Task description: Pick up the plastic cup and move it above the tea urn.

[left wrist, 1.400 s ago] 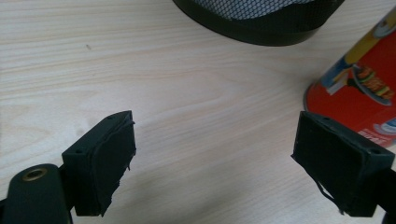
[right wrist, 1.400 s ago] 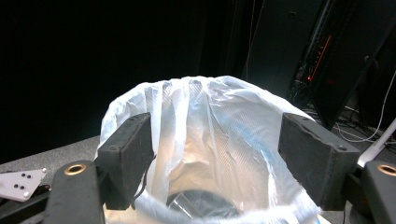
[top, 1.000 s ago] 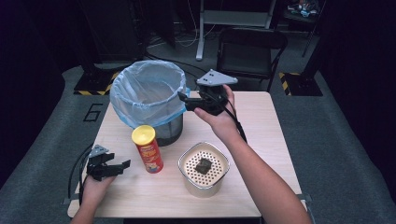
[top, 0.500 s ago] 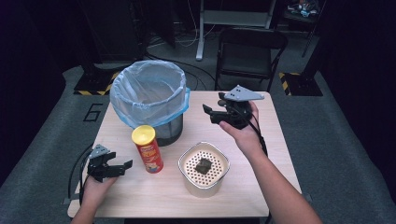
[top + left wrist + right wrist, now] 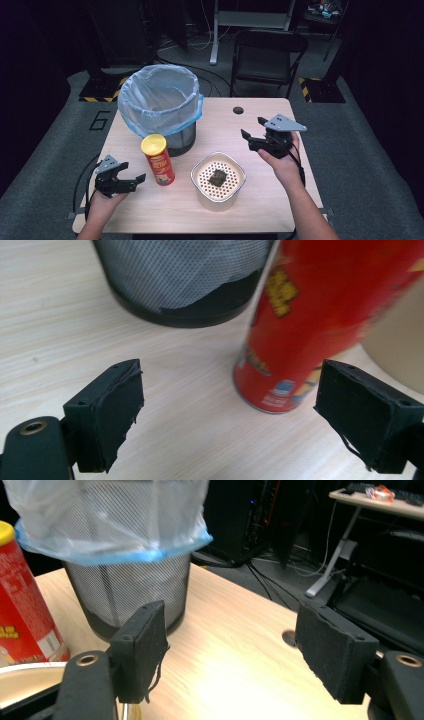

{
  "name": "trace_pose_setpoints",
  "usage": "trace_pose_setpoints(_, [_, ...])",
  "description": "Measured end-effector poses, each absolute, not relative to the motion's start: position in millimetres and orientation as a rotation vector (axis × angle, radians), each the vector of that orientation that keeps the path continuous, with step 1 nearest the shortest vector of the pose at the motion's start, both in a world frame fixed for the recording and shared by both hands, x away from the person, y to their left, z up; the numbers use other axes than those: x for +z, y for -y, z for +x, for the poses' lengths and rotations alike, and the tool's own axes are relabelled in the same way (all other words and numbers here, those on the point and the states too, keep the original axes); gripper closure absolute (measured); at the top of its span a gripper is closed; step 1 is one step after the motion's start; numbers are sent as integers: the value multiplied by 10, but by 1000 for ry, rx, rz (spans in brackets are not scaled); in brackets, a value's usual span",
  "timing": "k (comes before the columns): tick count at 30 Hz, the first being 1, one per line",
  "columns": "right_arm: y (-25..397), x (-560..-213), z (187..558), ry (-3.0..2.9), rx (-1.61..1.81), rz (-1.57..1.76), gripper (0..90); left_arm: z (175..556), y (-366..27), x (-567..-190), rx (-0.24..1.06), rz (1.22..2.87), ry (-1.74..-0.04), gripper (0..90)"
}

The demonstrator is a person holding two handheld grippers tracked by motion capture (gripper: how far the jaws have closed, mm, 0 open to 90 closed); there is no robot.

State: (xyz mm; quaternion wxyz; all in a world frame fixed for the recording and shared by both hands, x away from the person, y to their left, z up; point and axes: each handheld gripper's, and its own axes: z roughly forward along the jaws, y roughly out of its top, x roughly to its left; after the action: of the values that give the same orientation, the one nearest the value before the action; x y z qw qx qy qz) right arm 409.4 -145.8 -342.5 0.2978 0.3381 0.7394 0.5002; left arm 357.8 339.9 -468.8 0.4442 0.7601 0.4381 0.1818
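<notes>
Resting low at the near left corner of the tabletop (image 5: 260, 107), the left tongs (image 5: 131, 178) are spread wide and hold nothing; the red can (image 5: 158, 160) stands upright just in front of them, beside the bin (image 5: 160, 100). The right tongs (image 5: 252, 135) are held above the right side, also spread and empty, near the white bowl (image 5: 218, 176) with a dark lump (image 5: 218, 176) inside.

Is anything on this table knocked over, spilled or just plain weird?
Nothing is tipped or spilled. The red can stands upright beside the lined bin. One oddity: a dark lump sits alone on the perforated tray of the white bowl; what it is cannot be told. The jaw pads look frayed at their edges.
</notes>
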Motion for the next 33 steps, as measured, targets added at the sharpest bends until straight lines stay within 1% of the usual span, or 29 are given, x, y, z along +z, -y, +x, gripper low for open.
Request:
trace_pose_setpoints(7, [1732,-3675,4087,-1941,1308,989,284,3542,-3306,-4623,437,1900,-1035,115])
trace_pose_setpoints(14, [1894,-3792,4065,-1910,1307,1022,284,3561,-3295,-4636,424,1886,-1034,115])
trace_pose_setpoints(18, [1933,-3819,4050,-1915,1296,1017,283,3559,-3294,-4621,419,1911,-1013,115])
trace_pose_setpoints(24, [1963,-3903,4059,-1920,1292,1054,284,3523,-3267,-4556,415,1879,-993,115])
trace_pose_setpoints(27, [1983,-3929,4070,-1919,1284,1064,283,3508,-3221,-4546,383,1866,-985,115])
trace_pose_setpoints(33, [2002,-3944,4074,-1909,1273,1072,282,3543,-3103,-4582,378,1885,-968,114])
